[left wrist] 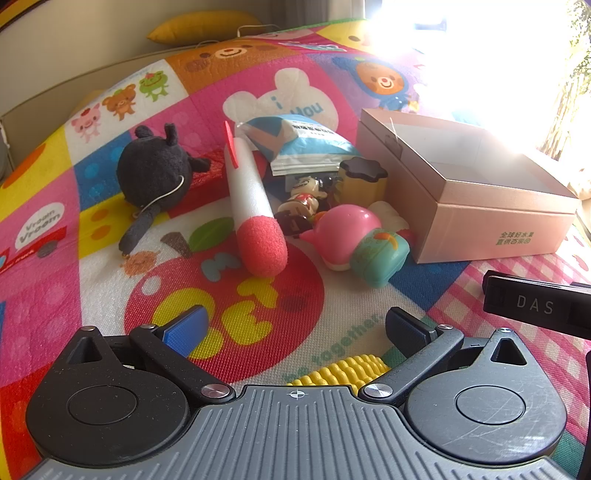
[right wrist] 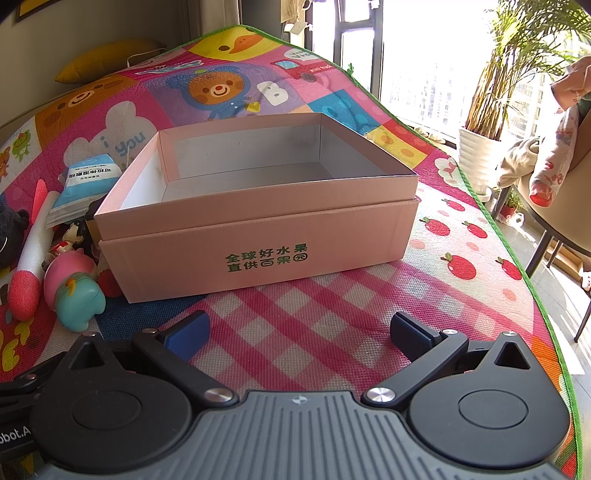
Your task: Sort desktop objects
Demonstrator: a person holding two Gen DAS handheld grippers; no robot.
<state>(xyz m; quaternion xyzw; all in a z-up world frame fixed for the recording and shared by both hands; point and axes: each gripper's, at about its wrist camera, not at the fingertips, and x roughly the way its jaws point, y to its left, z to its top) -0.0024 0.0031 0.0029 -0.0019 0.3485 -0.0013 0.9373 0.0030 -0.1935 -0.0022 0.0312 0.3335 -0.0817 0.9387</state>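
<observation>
A pile of toys lies on a colourful play mat: a black plush (left wrist: 155, 173), a white foam rocket with a red tip (left wrist: 251, 206), a blue-white packet (left wrist: 299, 142), a small figurine (left wrist: 303, 195), a yellow jar with a dark lid (left wrist: 362, 181) and a pink-teal toy (left wrist: 365, 243). A yellow toy corn (left wrist: 343, 369) lies just under my left gripper (left wrist: 295, 328), which is open and empty, short of the pile. An open, empty pink box (right wrist: 258, 229) stands right of the pile. My right gripper (right wrist: 299, 332) is open and empty in front of the box.
The mat (right wrist: 332, 332) ends at a green edge (right wrist: 517, 273) on the right, with a potted plant (right wrist: 480, 147) and a chair beyond. A yellow pillow (left wrist: 203, 26) lies at the back. Part of the right gripper shows in the left wrist view (left wrist: 535, 306).
</observation>
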